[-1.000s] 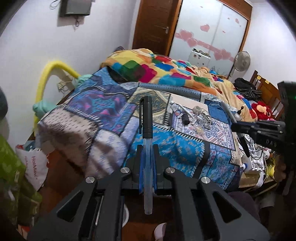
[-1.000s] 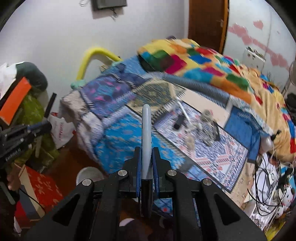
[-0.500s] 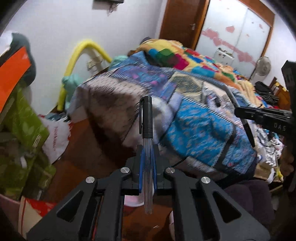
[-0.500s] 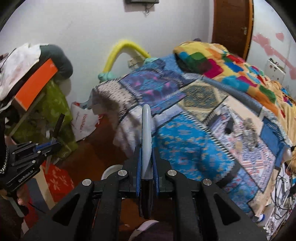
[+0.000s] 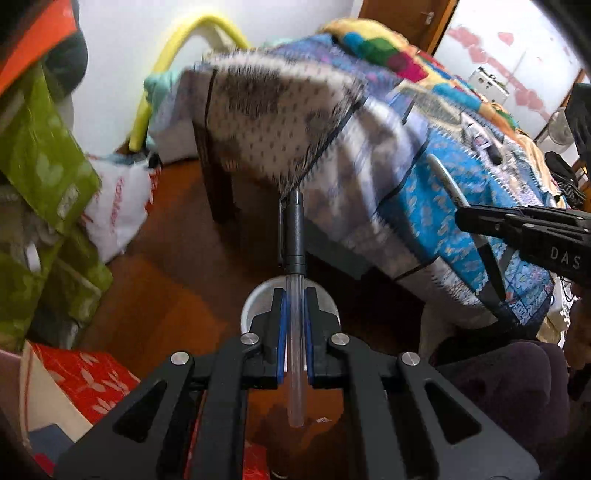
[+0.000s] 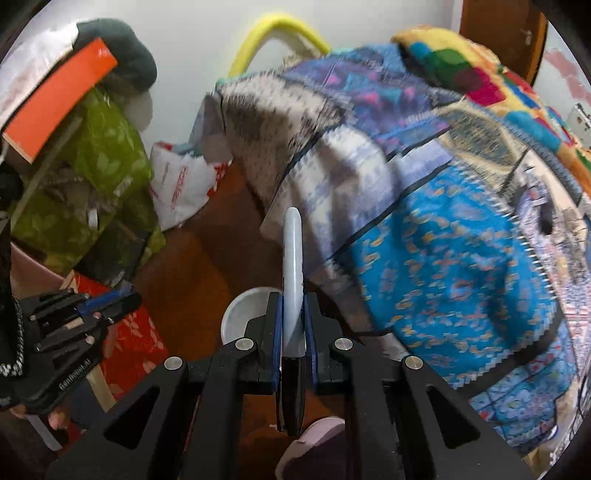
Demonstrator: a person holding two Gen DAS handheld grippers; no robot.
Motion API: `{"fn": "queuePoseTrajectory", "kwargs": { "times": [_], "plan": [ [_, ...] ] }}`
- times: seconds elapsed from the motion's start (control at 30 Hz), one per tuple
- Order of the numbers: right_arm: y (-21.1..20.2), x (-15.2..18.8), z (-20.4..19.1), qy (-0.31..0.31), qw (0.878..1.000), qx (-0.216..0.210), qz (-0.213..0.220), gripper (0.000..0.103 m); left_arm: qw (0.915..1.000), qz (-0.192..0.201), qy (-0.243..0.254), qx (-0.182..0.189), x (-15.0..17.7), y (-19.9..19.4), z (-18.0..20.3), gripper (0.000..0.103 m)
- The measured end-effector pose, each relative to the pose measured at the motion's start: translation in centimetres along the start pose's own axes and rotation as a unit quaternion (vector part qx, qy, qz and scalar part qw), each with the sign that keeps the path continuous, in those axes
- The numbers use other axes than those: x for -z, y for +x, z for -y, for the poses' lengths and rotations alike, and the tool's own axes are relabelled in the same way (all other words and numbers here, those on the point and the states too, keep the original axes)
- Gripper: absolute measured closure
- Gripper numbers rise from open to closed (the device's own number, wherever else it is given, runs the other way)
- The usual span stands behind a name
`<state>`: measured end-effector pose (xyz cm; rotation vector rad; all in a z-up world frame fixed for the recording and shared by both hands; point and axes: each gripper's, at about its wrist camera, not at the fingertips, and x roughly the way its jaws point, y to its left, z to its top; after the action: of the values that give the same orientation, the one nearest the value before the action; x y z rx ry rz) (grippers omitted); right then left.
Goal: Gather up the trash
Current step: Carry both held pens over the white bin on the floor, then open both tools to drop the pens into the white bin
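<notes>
My left gripper (image 5: 294, 295) is shut on a clear pen with a black cap (image 5: 293, 236), held upright along the fingers. My right gripper (image 6: 293, 299) is shut on a white marker with a black end (image 6: 292, 258). Both hang above a round white bin (image 5: 258, 299) on the brown floor, which also shows in the right wrist view (image 6: 243, 310) just beyond the fingertips. The right gripper appears at the right of the left wrist view (image 5: 524, 229), the left gripper at the left of the right wrist view (image 6: 74, 317).
A bed with a patchwork quilt (image 6: 424, 206) fills the right side, with small items lying far up on it (image 5: 491, 147). Green bags (image 5: 44, 177), a white plastic bag (image 6: 181, 184) and a red box (image 5: 85, 380) crowd the left. A yellow tube (image 6: 273, 26) leans at the wall.
Both grippers have swung down and left, off the bed top toward the floor. The white bin has come into view under the fingertips. Both still hold their pens.
</notes>
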<state>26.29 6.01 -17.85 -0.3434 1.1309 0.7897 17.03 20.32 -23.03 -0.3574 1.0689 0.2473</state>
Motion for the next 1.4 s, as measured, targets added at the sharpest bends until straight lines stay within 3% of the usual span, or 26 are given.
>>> {"fn": "queuePoseTrajectory", "kwargs": {
  "times": [0.37, 0.7, 0.9, 1.03, 1.17, 1.4],
  "plan": [
    [8.2, 0.7, -1.0, -0.001, 0.996, -0.026, -0.088, 0.092, 0.9943, -0.090, -0.058, 0.004, 1.2, 7.9, -1.6, 0.096],
    [13.4, 0.6, -1.2, 0.017, 0.988, -0.067, -0.135, 0.092, 0.9864, -0.137, -0.091, -0.004, 1.6, 12.9, -2.3, 0.096],
    [15.4, 0.7, -1.5, 0.025, 0.983, -0.070, -0.168, 0.089, 0.9827, -0.147, -0.112, 0.002, 1.8, 14.3, -2.9, 0.096],
    [15.0, 1.0, -1.4, 0.014, 0.984, -0.063, -0.167, 0.072, 0.9808, -0.154, -0.119, -0.003, 1.9, 14.6, -3.3, 0.094],
    [14.0, 1.3, -0.8, 0.009, 0.985, -0.061, -0.162, 0.072, 0.9828, -0.143, -0.116, -0.007, 1.6, 13.5, -3.4, 0.094],
    [10.5, 1.7, -0.7, -0.014, 0.990, -0.052, -0.132, 0.072, 0.9903, -0.094, -0.100, -0.018, 0.5, 9.0, -2.4, 0.082]
  ]
}}
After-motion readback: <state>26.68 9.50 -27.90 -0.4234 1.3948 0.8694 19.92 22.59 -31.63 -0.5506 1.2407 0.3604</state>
